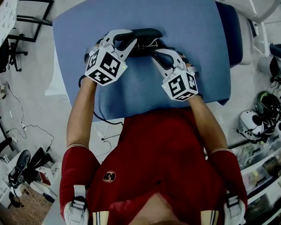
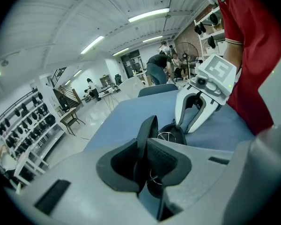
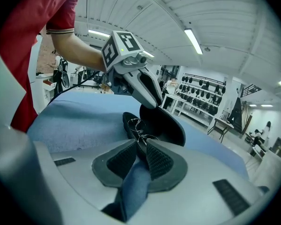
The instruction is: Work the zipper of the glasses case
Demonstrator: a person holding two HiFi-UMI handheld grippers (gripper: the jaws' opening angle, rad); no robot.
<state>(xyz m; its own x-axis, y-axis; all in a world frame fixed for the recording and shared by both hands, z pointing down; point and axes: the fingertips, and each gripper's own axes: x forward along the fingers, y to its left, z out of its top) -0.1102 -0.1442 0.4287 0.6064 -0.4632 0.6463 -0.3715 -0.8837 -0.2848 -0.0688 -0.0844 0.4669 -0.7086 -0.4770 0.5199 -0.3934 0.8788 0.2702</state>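
Left gripper [image 2: 143, 161]: jaws closed on the thin edge of the raised lid [image 2: 148, 128] of the glasses case [image 1: 146, 33], pads pressing on both faces of the shell. Right gripper [image 3: 141, 154]: jaws closed on the near rim of the case's lower shell [image 3: 130, 122], right beside the wire-framed glasses [image 3: 136, 126] lying inside. The case stands open between the two grippers, on the blue tabletop [image 1: 187, 13], which spreads out on all sides of it; the person's arms and red shirt [image 1: 164, 158] are on the near side of the case. The zipper slider cannot be made out in any view. Likely hazards, as judgements: the lid is held only by a narrow strip of its edge, so a pull across the pads could let it slip and snap down; the right pads sit so close to the glasses that a deeper bite could catch the frame; if the lid is lowered unevenly, the glasses could be trapped at the seam and the zipper teeth fail to meet; opposed twisting by the two grippers could strain the hinge.
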